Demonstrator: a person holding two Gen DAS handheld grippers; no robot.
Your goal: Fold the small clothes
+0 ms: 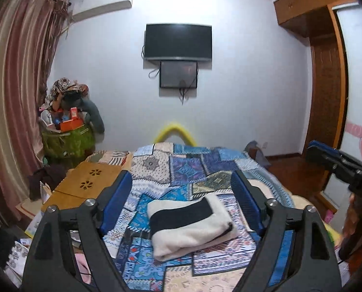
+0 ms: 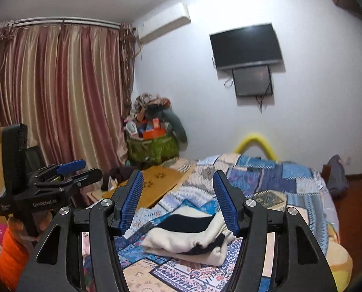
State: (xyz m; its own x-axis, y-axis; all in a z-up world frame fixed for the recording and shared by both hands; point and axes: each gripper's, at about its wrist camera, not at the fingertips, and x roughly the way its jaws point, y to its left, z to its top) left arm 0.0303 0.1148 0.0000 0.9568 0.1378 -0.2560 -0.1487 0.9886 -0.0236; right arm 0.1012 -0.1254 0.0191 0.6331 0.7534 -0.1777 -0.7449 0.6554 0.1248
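Garment [image 1: 190,226] (folded) lies crosswise between both gaping grippers

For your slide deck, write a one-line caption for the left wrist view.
Open left gripper hovers above a folded cream-and-black garment lying on the patchwork quilt, wall-mounted TV beyond.

Folded garment [image 1: 190,226] on the bed [image 1: 205,165]

A wooden board [image 1: 88,182] lies left of the garment at the bed's edge; a stuffed bag [image 1: 67,141] stands behind it; a television [image 1: 178,41] hangs beyond the bed.
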